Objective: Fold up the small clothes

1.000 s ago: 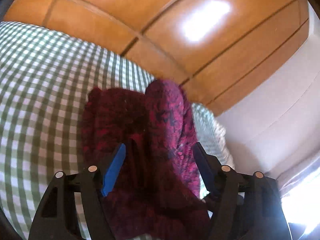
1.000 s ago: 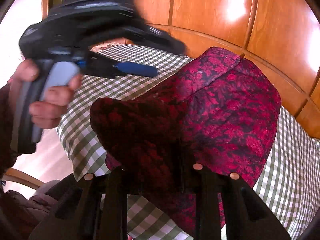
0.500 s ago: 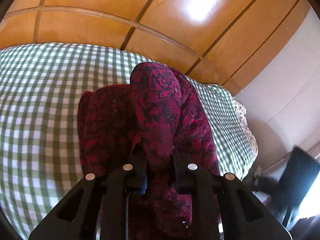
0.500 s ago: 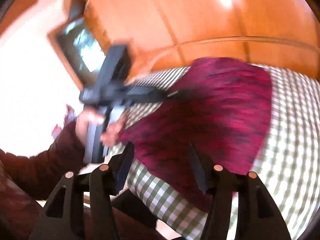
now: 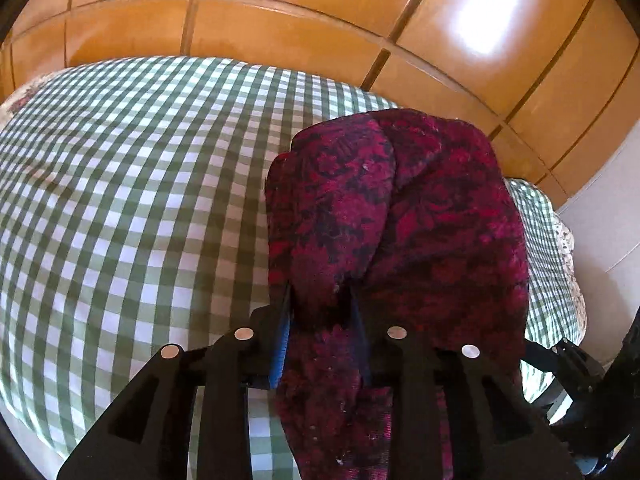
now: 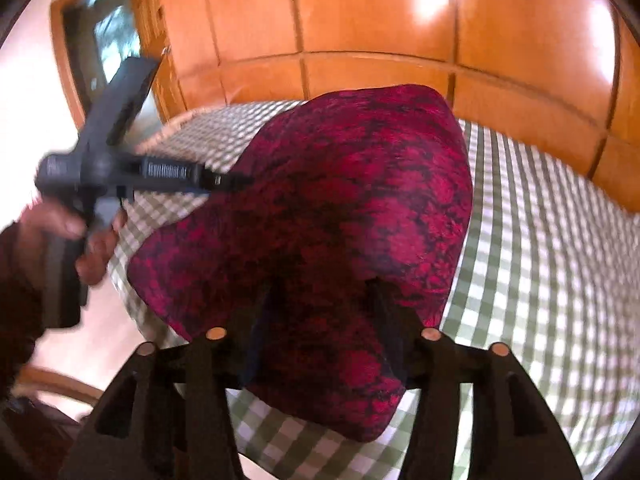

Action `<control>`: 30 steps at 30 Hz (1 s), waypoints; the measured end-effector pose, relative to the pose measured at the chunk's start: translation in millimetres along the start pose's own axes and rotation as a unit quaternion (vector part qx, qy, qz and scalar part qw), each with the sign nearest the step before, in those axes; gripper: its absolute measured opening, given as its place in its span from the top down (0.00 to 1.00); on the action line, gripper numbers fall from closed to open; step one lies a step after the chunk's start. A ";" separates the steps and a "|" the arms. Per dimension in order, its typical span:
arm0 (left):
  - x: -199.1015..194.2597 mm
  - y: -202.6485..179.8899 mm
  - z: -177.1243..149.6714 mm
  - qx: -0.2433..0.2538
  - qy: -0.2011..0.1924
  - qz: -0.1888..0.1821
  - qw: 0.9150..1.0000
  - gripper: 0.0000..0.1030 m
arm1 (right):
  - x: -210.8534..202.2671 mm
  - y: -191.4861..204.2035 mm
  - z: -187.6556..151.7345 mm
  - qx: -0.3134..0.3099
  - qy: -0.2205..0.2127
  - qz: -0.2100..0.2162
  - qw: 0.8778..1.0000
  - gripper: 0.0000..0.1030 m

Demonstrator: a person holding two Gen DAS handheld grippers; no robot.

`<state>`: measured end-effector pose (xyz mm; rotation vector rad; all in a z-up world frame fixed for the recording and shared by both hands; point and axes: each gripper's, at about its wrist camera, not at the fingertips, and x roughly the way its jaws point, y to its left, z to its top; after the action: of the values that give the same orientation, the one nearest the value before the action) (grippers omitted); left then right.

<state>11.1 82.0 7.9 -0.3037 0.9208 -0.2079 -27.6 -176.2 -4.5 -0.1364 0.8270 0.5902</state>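
Note:
A dark red patterned garment (image 5: 400,216) lies bunched on the green-checked tablecloth (image 5: 132,200). My left gripper (image 5: 322,304) is shut on a fold at its near edge and holds it raised. In the right wrist view the same garment (image 6: 352,216) fills the middle. My right gripper (image 6: 320,312) has its fingers around a fold of the garment, jaws narrow, cloth between them. The left gripper (image 6: 236,179) also shows there, held in a hand and pinching the garment's left edge.
Orange wooden panels (image 5: 320,20) stand right behind the table. The tablecloth's right edge (image 5: 568,264) drops off next to a white wall. A person's hand and dark red sleeve (image 6: 60,236) are at the left, with a framed window (image 6: 104,36) behind.
My left gripper closed on the garment's fold and lifted it. My right gripper opened, swung away, then came back and closed on the near edge of the garment.

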 end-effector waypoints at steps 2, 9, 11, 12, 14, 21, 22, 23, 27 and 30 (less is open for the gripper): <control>-1.0 -6.4 -2.1 0.019 -0.003 0.012 1.000 0.74 | -10.6 -19.4 7.6 0.031 0.011 0.051 0.998 0.46; -0.9 -25.5 -7.8 0.032 -0.020 0.034 0.999 0.74 | -25.7 -64.8 67.2 0.111 -0.036 0.085 0.990 0.46; -2.3 -29.1 -9.3 0.037 -0.022 0.038 0.998 0.74 | -6.0 -68.1 91.9 0.111 -0.029 0.066 0.991 0.46; -2.3 -31.1 -9.8 0.038 -0.023 0.039 0.998 0.74 | 2.9 -70.1 100.5 0.111 -0.022 0.065 0.991 0.46; -4.1 -34.1 -11.2 0.043 -0.024 0.044 0.998 0.74 | 19.3 -74.5 121.3 0.111 -0.008 0.056 0.992 0.47; -3.9 -43.2 -18.5 0.054 -0.034 0.070 0.996 0.74 | 98.4 -76.3 127.9 0.092 0.085 0.002 0.992 0.45; -3.4 -44.7 -19.5 0.058 -0.038 0.074 0.995 0.74 | 103.6 -76.9 123.9 0.095 0.083 -0.001 0.992 0.45; -3.0 -46.6 -20.8 0.060 -0.040 0.079 0.994 0.74 | 107.4 -77.2 120.5 0.095 0.080 -0.007 0.992 0.44; -6.0 -53.9 -22.9 0.064 -0.042 0.091 0.993 0.74 | 111.0 -80.8 119.2 0.098 0.066 -0.007 0.993 0.44; -9.7 -58.6 -24.3 0.066 -0.046 0.101 0.992 0.70 | 108.6 -81.6 118.4 0.104 0.051 0.003 0.993 0.40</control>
<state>-16.9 25.9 21.6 -0.0950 0.8364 -0.0669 151.3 -156.3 -12.0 0.0262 0.9831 0.5020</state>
